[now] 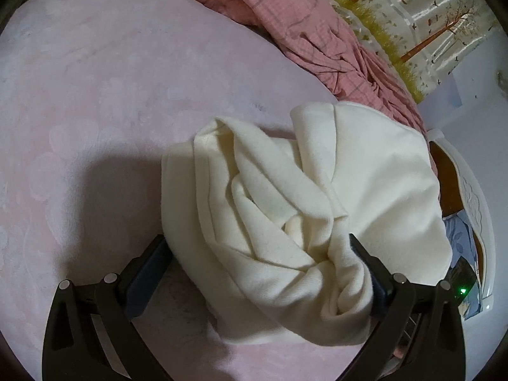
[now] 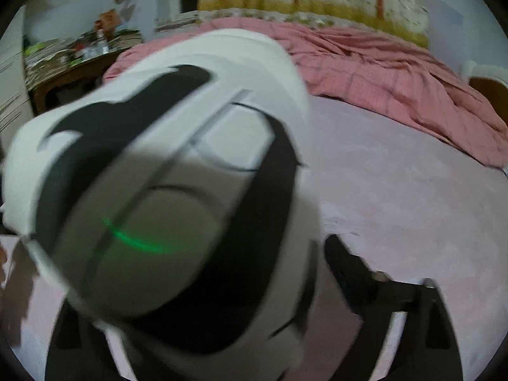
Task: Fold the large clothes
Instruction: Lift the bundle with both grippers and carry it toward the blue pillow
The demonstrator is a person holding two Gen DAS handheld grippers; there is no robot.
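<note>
While my left gripper (image 1: 257, 254) stands spread around it, the cream garment (image 1: 295, 197) sits centre frame, bunched in thick twisted folds on the pink bed sheet (image 1: 111, 95). My right gripper's (image 2: 320, 254) spread I cannot tell, being blocked by a blurred white-and-black device (image 2: 152, 174). Upper right lies a rumpled pink checked quilt (image 1: 301, 19).
</note>
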